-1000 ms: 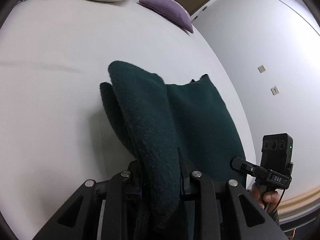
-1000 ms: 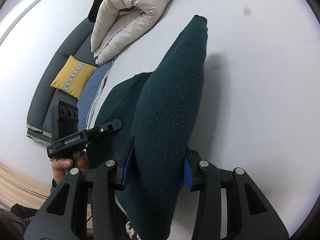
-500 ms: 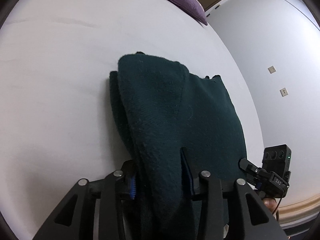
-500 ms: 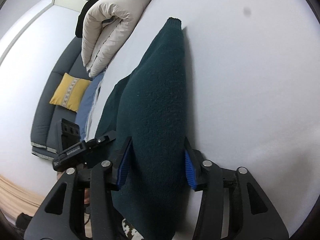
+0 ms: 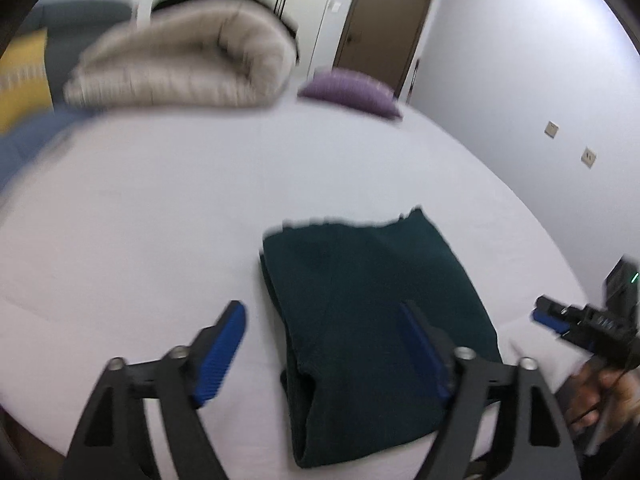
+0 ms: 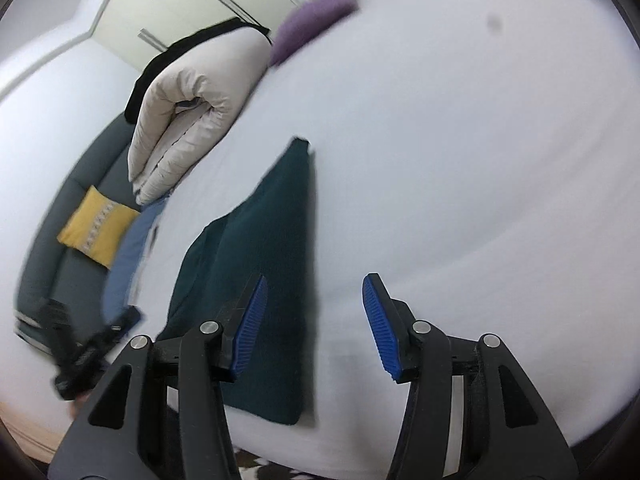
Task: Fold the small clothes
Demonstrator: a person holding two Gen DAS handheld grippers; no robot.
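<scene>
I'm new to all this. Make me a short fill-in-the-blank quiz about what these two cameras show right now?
1. The dark green garment lies folded on the white ____.
2. Both the left gripper and right gripper are ____.
3. The small pillow near the door is ____.

Missing words: bed; open; purple

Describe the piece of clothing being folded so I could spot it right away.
Start at the big white bed. Near its front edge, far from the rolled cream duvet and purple pillow, lies the dark green knit garment. It is the only dark thing on the sheet, a flat folded rectangle.
</scene>
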